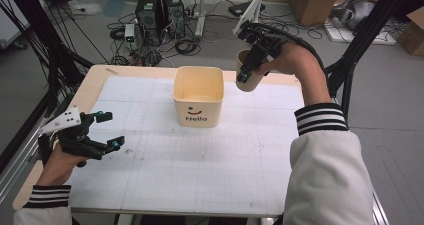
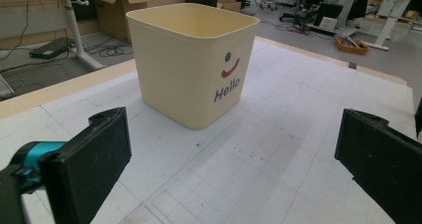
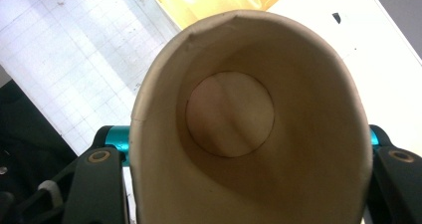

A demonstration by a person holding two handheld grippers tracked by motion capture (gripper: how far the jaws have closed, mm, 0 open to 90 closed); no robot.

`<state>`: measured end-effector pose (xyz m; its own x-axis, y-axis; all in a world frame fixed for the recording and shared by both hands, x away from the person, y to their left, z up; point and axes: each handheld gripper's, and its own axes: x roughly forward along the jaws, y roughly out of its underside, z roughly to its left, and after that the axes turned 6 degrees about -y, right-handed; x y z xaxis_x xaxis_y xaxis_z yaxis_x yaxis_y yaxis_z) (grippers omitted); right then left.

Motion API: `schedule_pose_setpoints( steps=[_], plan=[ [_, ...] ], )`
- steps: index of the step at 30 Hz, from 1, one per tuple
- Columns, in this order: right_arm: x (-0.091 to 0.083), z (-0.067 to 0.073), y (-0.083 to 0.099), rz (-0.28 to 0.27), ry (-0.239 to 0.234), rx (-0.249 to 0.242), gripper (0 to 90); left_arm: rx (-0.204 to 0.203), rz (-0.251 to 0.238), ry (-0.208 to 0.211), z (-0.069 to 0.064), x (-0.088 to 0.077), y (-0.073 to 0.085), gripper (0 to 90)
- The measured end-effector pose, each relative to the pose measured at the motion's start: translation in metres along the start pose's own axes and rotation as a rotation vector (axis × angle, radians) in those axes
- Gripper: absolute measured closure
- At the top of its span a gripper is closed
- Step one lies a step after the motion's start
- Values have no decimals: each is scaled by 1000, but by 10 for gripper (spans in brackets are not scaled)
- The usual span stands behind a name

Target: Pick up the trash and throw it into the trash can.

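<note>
High view: left gripper [image 1: 109, 131] at lower left, jaws wide, nothing between, resting low over white gridded mat [image 1: 200, 160] on wooden table [image 1: 95, 82]. Cream tub [image 1: 198, 96] marked "Hello" at centre of frame, on mat. Right gripper [image 1: 246, 70] upper right, jaws clamped on paper cup [image 1: 248, 77], held in air just right of tub. Beyond table: grey floor, computer towers [image 1: 160, 10], tangled cables, cardboard boxes [image 1: 312, 0].
</note>
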<state>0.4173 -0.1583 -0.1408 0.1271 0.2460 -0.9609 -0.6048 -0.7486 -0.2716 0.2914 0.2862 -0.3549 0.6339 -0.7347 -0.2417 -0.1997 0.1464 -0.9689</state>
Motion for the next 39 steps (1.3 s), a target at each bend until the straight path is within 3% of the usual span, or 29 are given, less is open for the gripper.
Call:
schedule_pose_setpoints(
  steps=[14, 22, 39],
  plan=[
    [4, -1, -12, -1, 1, 0, 344, -2, -8, 3, 0, -2, -1, 17],
    [5, 0, -34, -24, 0, -11, 344, -4, -12, 10, 0, -2, -1, 17],
    [18, 3, -76, -21, 1, -27, 344, -8, -13, 15, 1, -1, 0, 17]
  ],
)
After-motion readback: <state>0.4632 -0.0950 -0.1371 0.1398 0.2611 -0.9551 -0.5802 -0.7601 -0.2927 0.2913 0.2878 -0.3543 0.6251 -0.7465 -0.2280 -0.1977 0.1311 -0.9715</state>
